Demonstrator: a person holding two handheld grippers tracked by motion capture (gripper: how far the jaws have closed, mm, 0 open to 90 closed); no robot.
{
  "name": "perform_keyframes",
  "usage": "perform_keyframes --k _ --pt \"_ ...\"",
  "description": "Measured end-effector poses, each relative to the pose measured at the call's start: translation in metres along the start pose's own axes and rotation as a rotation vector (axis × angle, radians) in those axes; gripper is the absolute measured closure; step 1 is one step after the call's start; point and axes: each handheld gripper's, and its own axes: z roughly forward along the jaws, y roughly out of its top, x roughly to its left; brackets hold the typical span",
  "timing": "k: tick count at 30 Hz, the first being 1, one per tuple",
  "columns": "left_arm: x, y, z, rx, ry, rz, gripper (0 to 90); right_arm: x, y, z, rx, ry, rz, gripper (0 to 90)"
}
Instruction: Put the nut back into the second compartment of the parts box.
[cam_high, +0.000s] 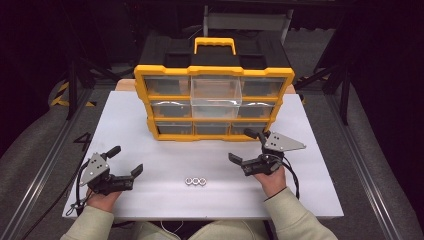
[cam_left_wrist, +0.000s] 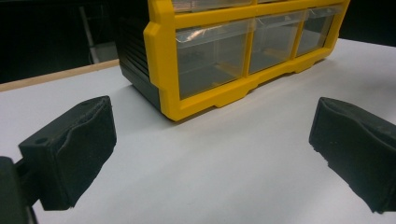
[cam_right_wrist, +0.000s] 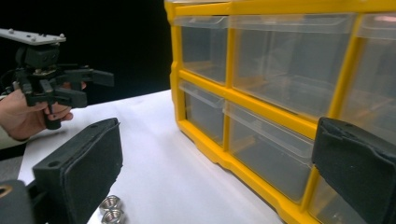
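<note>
Three small silver metal nuts (cam_high: 196, 181) are lying in a row on the white table (cam_high: 165, 150), between left gripper (cam_high: 125, 161) and right gripper (cam_high: 245, 146), both gaping empty; the yellow-framed clear-drawer organiser's (cam_high: 214, 102) top-middle drawer is standing pulled out, likely awaiting them.

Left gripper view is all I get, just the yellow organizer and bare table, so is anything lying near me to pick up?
Observer: Yes, three nuts lie in a row on the table, between the two grippers.
Operator: Any drawer open?
Observer: The top middle drawer of the organizer is pulled out; it looks empty.
Operator: Where's my other gripper?
Observer: The right gripper hovers open by the organizer's lower right corner; the left gripper is open too.
</note>
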Motion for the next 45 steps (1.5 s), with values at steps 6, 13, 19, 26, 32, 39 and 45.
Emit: perform_keyframes --k 6,13,19,26,32,39,45 --pt "0.000 0.000 0.000 -0.002 -0.004 0.002 1.5 0.007 0.016 0.014 0.205 0.082 -0.078 3.1" --pt "0.000 0.001 -0.001 -0.007 0.003 0.003 1.5 0.016 0.039 0.028 0.433 0.143 -0.157 5.2" --pt "0.000 0.001 -0.001 0.005 0.000 0.010 1.5 0.023 0.050 0.041 0.587 0.158 -0.215 5.5" --pt "0.000 0.002 -0.002 0.003 0.008 0.017 1.5 0.032 0.061 0.056 0.732 0.178 -0.257 6.7" --pt "0.000 0.000 -0.003 0.002 0.011 0.010 1.5 0.039 0.062 0.067 0.851 0.193 -0.277 6.6" --pt "0.000 0.000 -0.007 0.007 0.020 0.010 1.5 0.040 0.065 0.078 0.954 0.205 -0.287 7.1" --pt "0.000 0.000 -0.005 0.008 0.013 0.010 1.6 0.041 0.067 0.088 1.040 0.265 -0.271 8.9"
